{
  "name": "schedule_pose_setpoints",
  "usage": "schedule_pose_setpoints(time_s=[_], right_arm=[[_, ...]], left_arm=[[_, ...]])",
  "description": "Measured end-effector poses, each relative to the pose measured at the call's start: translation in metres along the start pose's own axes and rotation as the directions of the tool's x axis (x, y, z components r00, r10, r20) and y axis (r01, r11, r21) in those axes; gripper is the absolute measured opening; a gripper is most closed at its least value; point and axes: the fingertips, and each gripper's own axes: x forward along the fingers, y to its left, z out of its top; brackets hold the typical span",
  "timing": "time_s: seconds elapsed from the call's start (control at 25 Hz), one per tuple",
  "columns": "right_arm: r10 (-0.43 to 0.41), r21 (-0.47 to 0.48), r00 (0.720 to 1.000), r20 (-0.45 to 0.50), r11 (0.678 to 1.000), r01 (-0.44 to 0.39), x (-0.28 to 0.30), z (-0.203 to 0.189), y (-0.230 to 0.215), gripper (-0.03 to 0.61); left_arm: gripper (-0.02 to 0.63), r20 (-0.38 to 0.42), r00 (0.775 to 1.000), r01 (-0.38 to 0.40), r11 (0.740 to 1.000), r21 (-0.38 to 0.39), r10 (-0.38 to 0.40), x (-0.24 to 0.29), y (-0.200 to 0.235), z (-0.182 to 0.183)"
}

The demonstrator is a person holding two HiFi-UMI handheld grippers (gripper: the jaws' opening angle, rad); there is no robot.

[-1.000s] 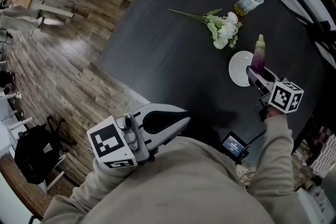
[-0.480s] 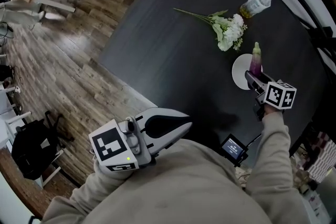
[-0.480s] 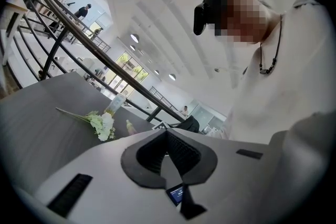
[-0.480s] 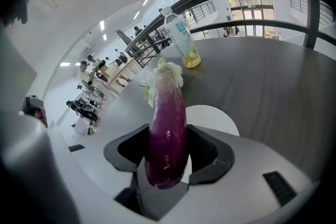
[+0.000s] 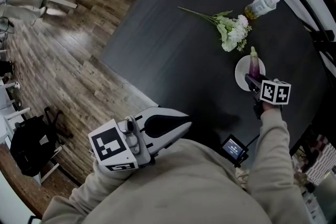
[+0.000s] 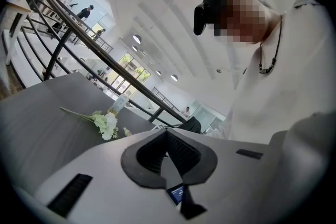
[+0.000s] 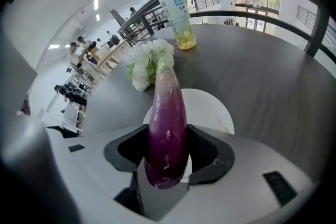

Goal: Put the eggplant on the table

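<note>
The dark round bench [image 5: 173,44] fills the upper right of the head view. At lower left, the left gripper [image 5: 181,122] sits close to the person's body with its jaws together on nothing, probably to stay out of the way. At right, the right gripper [image 5: 252,81] tilts down over the white plate [image 5: 242,73]. It clamps the eggplant [image 5: 254,63] by its fat end so the slim tip leads toward a landing spot.

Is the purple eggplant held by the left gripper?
No, the purple eggplant is clamped between the jaws of the right gripper, while the left gripper has its jaws together with nothing between them.
</note>
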Motion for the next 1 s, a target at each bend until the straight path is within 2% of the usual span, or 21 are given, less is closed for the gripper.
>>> schedule_pose_setpoints(time_s=[0.2, 0.4, 0.64, 1.0], right_arm=[[-0.057, 0.007, 0.998, -0.018, 0.998, 0.057, 0.005, -0.006, -0.01, 0.229], [-0.115, -0.027, 0.992, -0.052, 0.993, 0.113, 0.01, -0.012, -0.02, 0.23], [-0.125, -0.035, 0.991, -0.055, 0.992, 0.123, 0.01, -0.014, -0.019, 0.229], [-0.128, -0.076, 0.992, -0.019, 0.989, 0.126, 0.011, -0.01, -0.016, 0.289]], left_arm=[[0.005, -0.012, 1.0, -0.005, 1.0, 0.005, 0.005, -0.001, 0.001, -0.004], [0.005, -0.018, 1.0, 0.002, 1.0, 0.002, -0.002, 0.001, 0.002, -0.006], [0.005, -0.014, 1.0, -0.002, 1.0, 0.0, 0.002, -0.001, 0.003, -0.005], [0.005, -0.015, 1.0, 0.001, 1.0, 0.002, -0.001, -0.002, 0.001, -0.005]])
